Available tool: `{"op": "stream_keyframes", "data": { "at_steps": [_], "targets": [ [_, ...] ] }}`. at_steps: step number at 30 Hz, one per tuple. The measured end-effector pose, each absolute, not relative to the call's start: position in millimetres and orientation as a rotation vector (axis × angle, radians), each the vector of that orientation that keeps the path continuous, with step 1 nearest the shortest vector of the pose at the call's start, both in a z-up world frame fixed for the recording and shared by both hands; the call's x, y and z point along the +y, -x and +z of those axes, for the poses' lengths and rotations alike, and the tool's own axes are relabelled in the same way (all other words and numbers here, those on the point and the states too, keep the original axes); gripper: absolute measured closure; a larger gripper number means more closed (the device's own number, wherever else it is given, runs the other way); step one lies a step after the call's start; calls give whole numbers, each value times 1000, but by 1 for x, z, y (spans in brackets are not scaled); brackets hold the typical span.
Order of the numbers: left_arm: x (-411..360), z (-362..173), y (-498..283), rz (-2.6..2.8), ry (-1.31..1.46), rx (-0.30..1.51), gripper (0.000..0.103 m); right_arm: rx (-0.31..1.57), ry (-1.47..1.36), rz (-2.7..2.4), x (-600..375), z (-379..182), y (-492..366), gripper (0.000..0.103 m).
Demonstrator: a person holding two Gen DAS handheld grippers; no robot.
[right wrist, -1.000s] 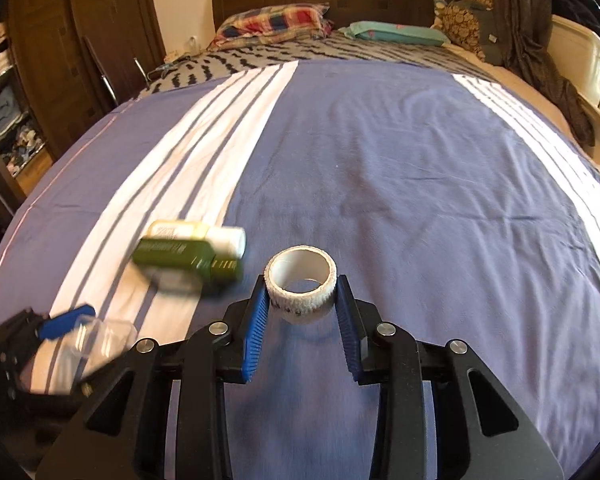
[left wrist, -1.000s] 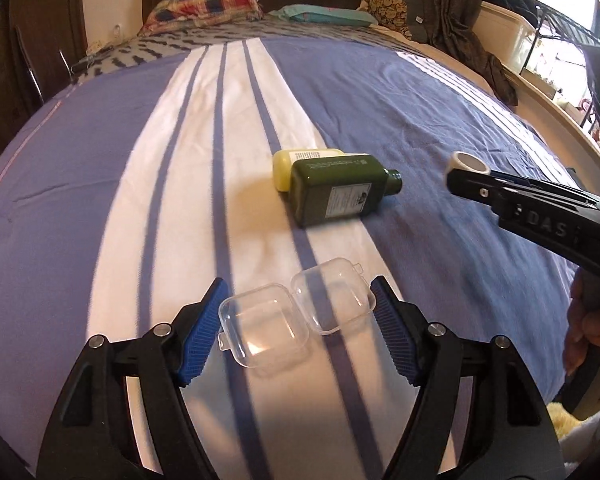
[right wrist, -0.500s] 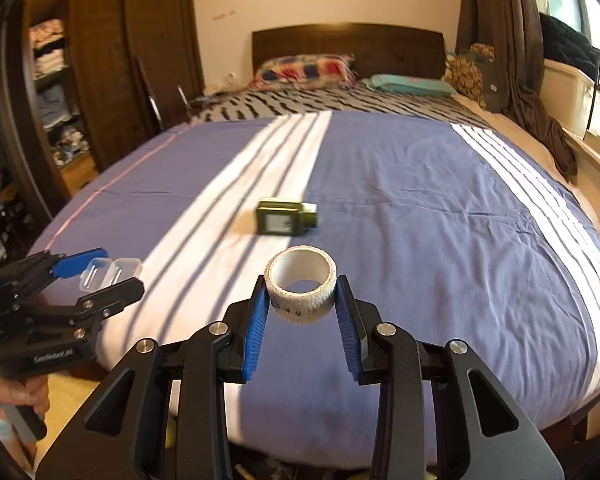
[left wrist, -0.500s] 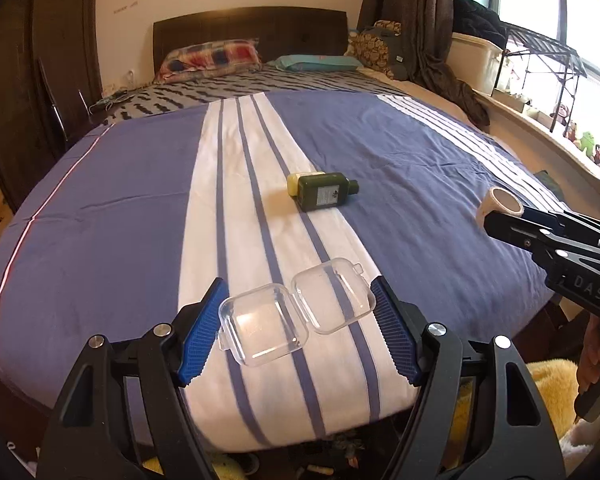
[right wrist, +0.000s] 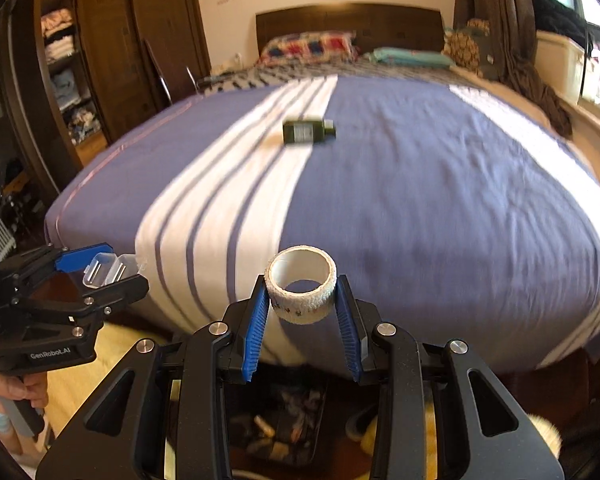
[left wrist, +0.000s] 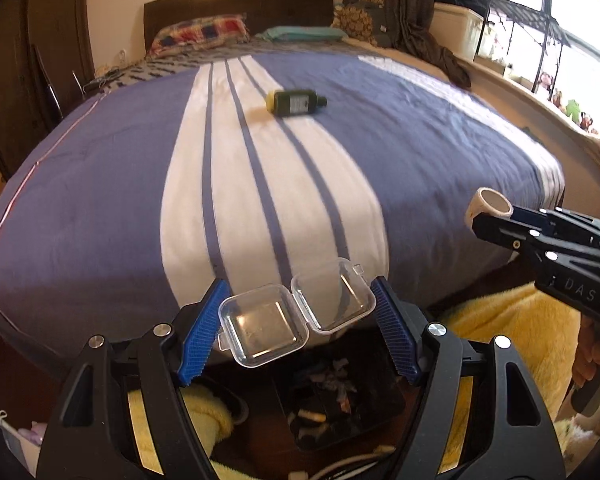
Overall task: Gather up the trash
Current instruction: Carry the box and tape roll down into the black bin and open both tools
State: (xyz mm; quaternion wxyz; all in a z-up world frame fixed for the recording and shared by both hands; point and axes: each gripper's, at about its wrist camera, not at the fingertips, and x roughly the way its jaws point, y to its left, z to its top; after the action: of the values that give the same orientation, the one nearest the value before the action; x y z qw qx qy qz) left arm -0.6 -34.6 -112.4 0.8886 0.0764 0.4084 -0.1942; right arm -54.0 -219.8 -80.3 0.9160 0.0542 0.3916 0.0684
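The left claw (left wrist: 298, 326) grips a clear plastic hinged box (left wrist: 296, 312), lying open with both halves flat, its outer edges pressed between the blue pads (left wrist: 202, 330). The right claw (right wrist: 302, 312) is clamped on a white tape roll (right wrist: 301, 284), held with its hole facing up and the pads against its curved sides; in the left wrist view the same roll (left wrist: 489, 207) shows at the tip of the right claw, off the foot corner of the bed (left wrist: 100, 184). Both claws hang just past the foot of the bed, over the floor — directly below them sits a dark bin (left wrist: 336, 404) with scraps of paper and other rubbish inside, and the same bin (right wrist: 280, 424) shows under the right claw. Yellow fleecy fabric (left wrist: 512, 336) lies on the floor beside the bin. Well back on the bed, on the white stripes of the blue cover, a dark green bottle (left wrist: 298, 103) lies on its side, with a yellow object (left wrist: 269, 101) touching its far end — what that is cannot be told. A hand (right wrist: 16, 390) grasps the handle of the left claw at the lower left of the right wrist view.
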Motion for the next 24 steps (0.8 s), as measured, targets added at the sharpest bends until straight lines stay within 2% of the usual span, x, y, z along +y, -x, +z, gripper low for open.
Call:
{"op": "stream_keyframes", "data": {
  "at_steps": [8,14,24],
  "targets": [
    [-37,-193,14,-408,-188,1053,34,971,-98,181,-200,-143,59,68],
    [-34,-229,6,-412,-163,1159,34,1121,-151,217,-189,-195,59,68],
    [-34,-283,5,-461,-105,1331,34,1254,-224,245,-185,-236,56,67]
  ]
}}
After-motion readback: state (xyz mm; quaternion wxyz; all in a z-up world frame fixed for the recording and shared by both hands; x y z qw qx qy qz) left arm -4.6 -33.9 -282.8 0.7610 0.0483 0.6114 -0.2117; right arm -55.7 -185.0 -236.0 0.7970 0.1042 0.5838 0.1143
